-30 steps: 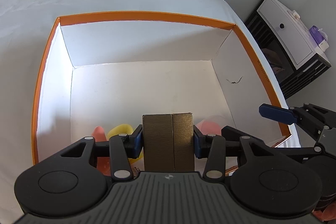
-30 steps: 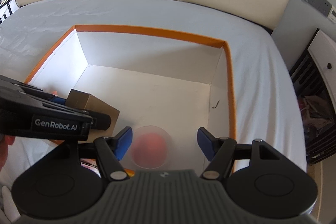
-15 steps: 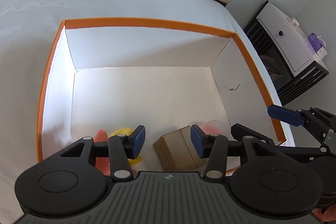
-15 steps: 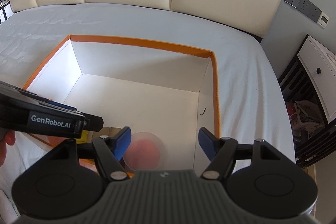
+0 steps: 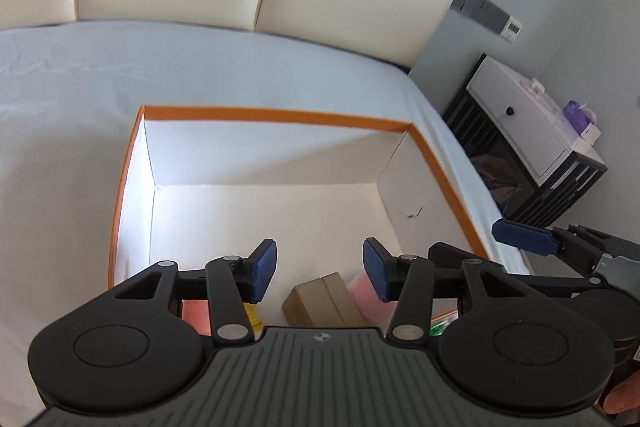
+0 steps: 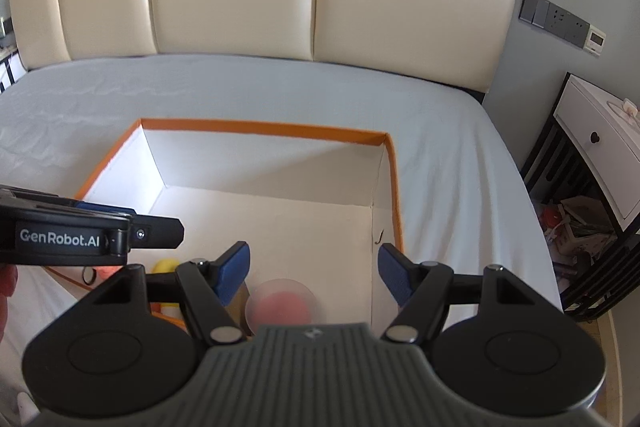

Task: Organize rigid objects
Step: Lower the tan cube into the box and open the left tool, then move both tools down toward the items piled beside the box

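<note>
Left gripper [image 5: 316, 275] now empty, jaws just opened and standing apart, lifted clear of the brown cardboard box [image 5: 320, 301] gripped a second ago; that box now lying on the floor of the orange-rimmed white box [image 5: 280, 115], near corner, beside a translucent pink cup [image 6: 282, 305]. Right gripper [image 6: 314, 273] wide, holding nothing, above that cup. Far floor bare, walls well apart; white bedsheet [image 6: 460, 155] all round.
</note>
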`<state>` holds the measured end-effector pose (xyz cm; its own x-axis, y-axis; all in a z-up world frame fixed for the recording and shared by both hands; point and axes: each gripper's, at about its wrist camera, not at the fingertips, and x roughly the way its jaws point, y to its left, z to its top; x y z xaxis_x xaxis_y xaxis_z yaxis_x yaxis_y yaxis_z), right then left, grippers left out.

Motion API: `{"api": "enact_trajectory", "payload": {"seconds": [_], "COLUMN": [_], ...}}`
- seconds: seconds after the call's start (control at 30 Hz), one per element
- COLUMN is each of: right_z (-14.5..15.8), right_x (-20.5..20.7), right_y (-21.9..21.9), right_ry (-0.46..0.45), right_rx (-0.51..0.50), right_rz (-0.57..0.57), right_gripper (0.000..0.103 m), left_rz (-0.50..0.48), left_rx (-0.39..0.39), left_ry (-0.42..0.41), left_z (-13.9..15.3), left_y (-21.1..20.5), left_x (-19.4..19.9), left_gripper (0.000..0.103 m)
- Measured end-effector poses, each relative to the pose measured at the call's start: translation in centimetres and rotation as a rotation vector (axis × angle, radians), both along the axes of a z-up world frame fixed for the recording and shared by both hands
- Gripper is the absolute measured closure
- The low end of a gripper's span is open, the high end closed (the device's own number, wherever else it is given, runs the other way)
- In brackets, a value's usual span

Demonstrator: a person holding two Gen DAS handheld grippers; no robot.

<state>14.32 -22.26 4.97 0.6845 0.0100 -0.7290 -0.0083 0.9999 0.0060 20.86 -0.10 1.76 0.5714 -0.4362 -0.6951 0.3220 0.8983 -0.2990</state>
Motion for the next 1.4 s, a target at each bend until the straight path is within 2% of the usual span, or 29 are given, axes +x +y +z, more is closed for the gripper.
{"api": "enact_trajectory", "payload": {"seconds": [0.37, 0.63, 0.77, 0.87, 1.1, 1.4], "right_z": [1.7, 0.7, -0.2, -1.1, -3.7, -7.4], "right_x": [-4.6, -7.2, -8.2, -9.0, -10.2, -12.1], "right_y": [-0.6, -0.5, 0.1, 0.4, 0.4, 0.8], "right_ry": [-0.113, -0.149, -0.140, -0.113, 0.003, 0.150], "right_rx": [0.054, 0.107, 0.100, 0.099, 0.150, 0.152], "right_rz": [-0.002, -0.008, -0.017, -0.024, -0.043, -0.077], "right_gripper": [0.031, 0.031, 0.031, 0.031, 0.031, 0.032], "left_rz": [0.050, 0.029, 0.053, 0.056, 0.052, 0.069], "left_rx": [0.047, 0.102, 0.099, 0.069, 0.046, 0.030], "left_ry": [-0.219, -0.224, -0.172, -0.086, 0.089, 0.234], "left_z": [3.1, 2.5, 1.5, 0.1, -3.4, -6.5], "left_y": [-0.8, -1.0, -0.3, 0.5, 1.8, 2.8], "left_x": [-4.3, -7.7, -8.8, -9.2, -10.1, -11.7], "left_gripper": [0.046, 0.045, 0.045, 0.045, 0.045, 0.045]}}
